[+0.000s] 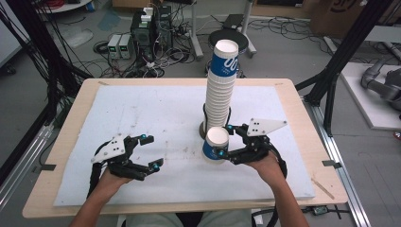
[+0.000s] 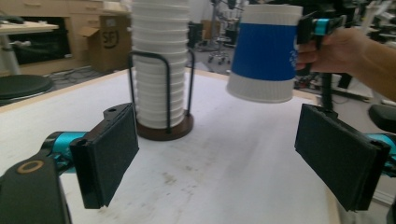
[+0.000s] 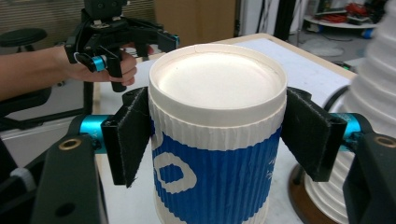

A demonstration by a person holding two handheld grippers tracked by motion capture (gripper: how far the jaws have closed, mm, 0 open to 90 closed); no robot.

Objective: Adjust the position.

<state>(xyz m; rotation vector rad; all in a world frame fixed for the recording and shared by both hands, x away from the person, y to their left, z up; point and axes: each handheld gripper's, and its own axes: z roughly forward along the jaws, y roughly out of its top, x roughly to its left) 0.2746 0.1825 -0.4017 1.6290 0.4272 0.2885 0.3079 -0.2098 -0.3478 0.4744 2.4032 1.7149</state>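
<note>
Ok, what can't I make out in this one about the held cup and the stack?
- Held cup: its open mouth is cut off by the bottom edge of the right gripper view; print partly covered by the right gripper.
- Cup stack: top cut off in the left gripper view; the count is too fine in the high view.
- Wooden base: back hidden by the stack.

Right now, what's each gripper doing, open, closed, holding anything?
Left gripper: open, holding nothing, above the table.
Right gripper: closed on an upside-down blue and white paper cup, beside the cup stack.
</note>
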